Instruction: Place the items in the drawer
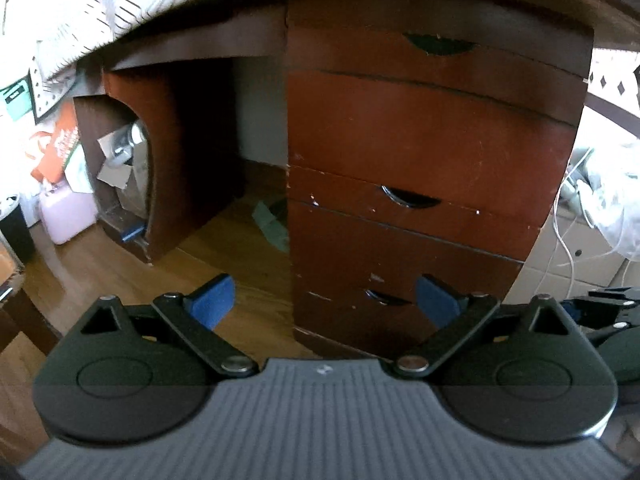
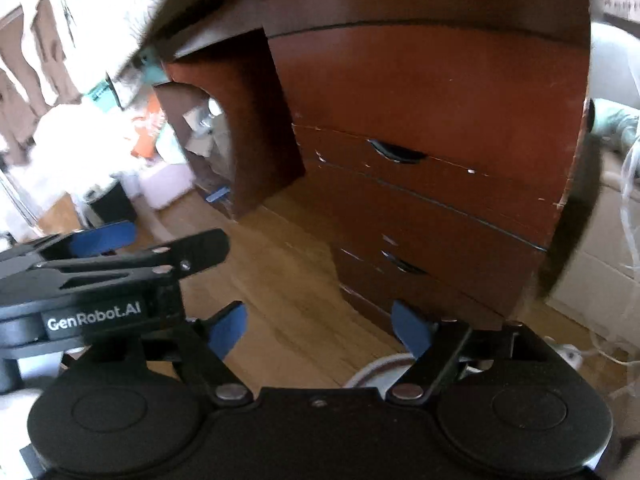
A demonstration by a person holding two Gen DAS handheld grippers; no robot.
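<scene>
Two claws hang low over a wooden floor (image 1: 248,256), both spread wide and empty. The left claw (image 1: 326,306) faces the stack of drawers squarely, its blue fingertips (image 1: 212,300) framing the cabinet's lower corner. The right claw (image 2: 320,330) sits just beside it, angled toward the same cabinet, and its camera catches the left claw (image 2: 120,248) from the side at the frame's left edge. A pale round object (image 2: 376,372) shows under the right claw, mostly hidden by the linkage and hard to identify.

Beyond stands the reddish-brown cabinet (image 1: 432,128), its drawers all shut. The middle drawer (image 1: 412,200) and the lowest one each show a curved cut-out handle; the top drawer (image 1: 440,46) is clear only in the left view and cropped in the right. White cables (image 1: 568,216) trail beside the cabinet on the right. Left of it the dark knee space (image 1: 200,140) opens beneath the tabletop, with blurred clutter beyond. No items to stow can be made out.
</scene>
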